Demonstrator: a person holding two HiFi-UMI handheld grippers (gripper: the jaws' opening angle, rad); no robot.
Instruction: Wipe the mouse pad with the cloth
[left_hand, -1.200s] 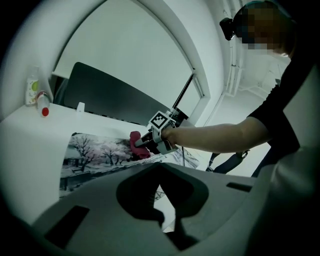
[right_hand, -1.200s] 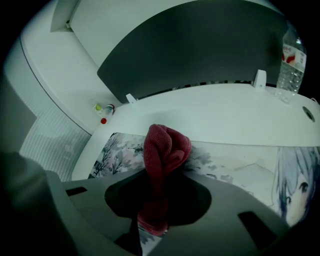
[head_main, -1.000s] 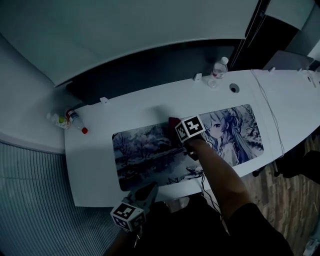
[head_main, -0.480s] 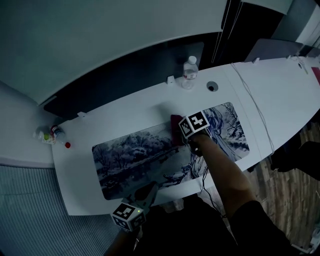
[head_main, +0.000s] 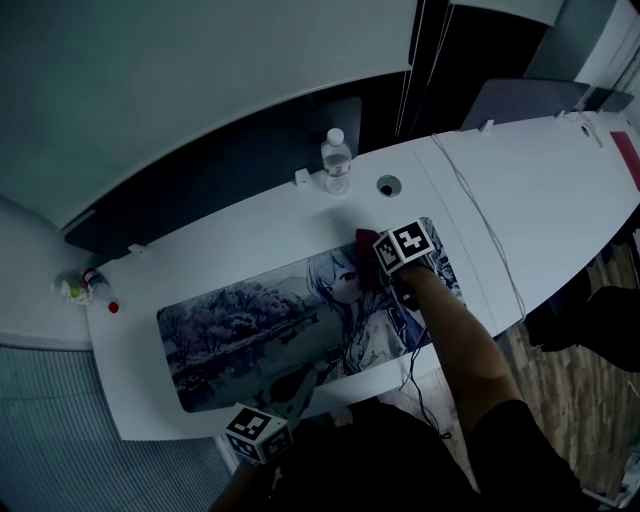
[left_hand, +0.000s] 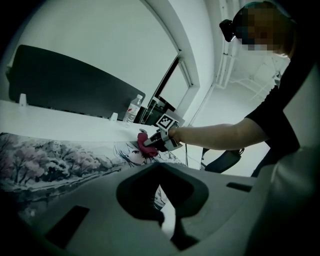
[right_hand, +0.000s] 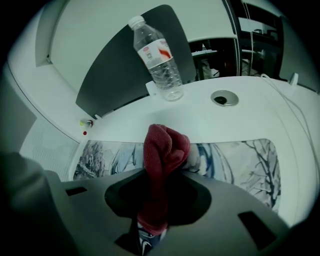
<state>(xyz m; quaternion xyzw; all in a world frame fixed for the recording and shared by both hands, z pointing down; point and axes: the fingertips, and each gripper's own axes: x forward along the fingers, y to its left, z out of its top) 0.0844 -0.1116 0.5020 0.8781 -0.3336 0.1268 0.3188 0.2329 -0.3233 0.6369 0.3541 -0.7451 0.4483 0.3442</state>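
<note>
A long printed mouse pad (head_main: 250, 325) lies along the white desk (head_main: 540, 180). My right gripper (head_main: 378, 260) is shut on a bunched red cloth (head_main: 366, 244) and presses it on the pad's right part, just right of the drawn face. In the right gripper view the cloth (right_hand: 162, 155) sticks up from between the jaws over the pad (right_hand: 240, 160). My left gripper (head_main: 305, 378) hovers at the desk's front edge, shut on nothing. The left gripper view shows the right gripper (left_hand: 157, 142) and the cloth (left_hand: 144, 144) ahead.
A water bottle (head_main: 337, 160) stands at the desk's back edge beside a round cable hole (head_main: 388, 185). A white cable (head_main: 480, 230) crosses the desk right of the pad. Small bottles (head_main: 85, 290) sit at the far left. A dark panel (head_main: 220, 170) runs behind the desk.
My right gripper has slid the cloth to the right along the pad, from its middle past the drawn face. The left gripper has stayed at the front edge.
</note>
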